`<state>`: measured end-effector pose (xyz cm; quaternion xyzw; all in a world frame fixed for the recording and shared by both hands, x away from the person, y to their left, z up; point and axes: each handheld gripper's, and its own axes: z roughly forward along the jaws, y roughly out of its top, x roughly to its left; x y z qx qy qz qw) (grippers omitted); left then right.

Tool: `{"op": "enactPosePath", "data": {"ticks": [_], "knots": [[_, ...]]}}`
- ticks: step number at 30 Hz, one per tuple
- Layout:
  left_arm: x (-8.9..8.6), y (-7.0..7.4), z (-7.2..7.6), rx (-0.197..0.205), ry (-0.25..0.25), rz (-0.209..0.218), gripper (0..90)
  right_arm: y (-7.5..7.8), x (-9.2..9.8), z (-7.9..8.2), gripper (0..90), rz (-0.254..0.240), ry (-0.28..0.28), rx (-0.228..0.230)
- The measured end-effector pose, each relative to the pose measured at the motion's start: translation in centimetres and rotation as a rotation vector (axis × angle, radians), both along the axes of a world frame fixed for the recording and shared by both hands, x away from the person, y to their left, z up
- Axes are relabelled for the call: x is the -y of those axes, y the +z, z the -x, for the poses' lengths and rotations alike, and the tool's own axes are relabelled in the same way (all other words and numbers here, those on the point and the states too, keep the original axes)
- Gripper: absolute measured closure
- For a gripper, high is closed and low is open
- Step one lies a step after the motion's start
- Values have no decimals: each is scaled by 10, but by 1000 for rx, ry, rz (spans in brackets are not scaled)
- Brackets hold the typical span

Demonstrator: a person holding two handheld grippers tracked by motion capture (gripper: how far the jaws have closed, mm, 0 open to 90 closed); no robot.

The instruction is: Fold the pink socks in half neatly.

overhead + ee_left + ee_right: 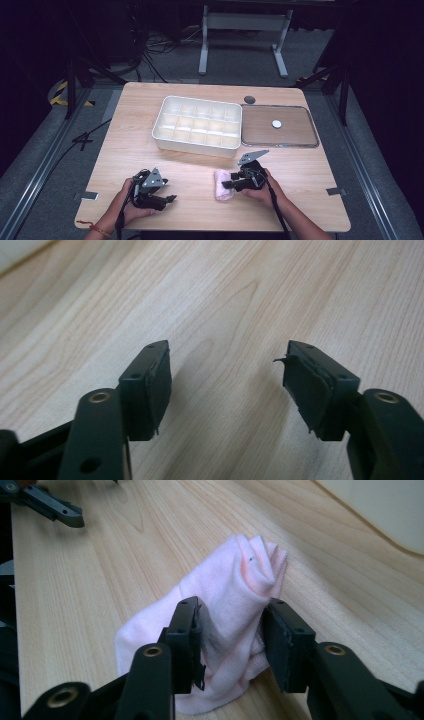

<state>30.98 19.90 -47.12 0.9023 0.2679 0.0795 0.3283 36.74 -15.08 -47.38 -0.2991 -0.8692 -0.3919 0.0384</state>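
The right gripper [232, 645] is pinching the rolled pink sock [225, 605] across its long axis — the left gripper [227, 385] is gaping empty, well apart.

The high view looks down over the table [300, 200]; both gripper views skim its wood close up.

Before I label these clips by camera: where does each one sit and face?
High view: above the table's near edge, facing forward and down; forearms, left gripper, right gripper.
Left gripper view: rides that gripper; open jaws over bare wood.
Right gripper view: rides that gripper, jaws clamping the pink sock.
Shared: sock, high and right.
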Motion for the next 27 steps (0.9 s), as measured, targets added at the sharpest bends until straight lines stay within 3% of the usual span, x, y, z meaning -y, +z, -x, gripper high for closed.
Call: {"op": "enactPosePath", "data": {"ticks": [6, 8, 14, 27], "knots": [[-3, -5, -1, 16, 6, 34, 286, 0, 0, 0, 662, -9, 10, -6], [-2, -7, 0, 40, 9, 24, 265, 0, 0, 1, 675, -10, 14, 9], [-3, -12, -1, 58, 33, 55, 172, 3, -1, 4, 695, 7, 19, 41], [-2, -11, -1, 57, 37, 51, 161, 9, 3, 7, 703, 2, 24, 79]]}}
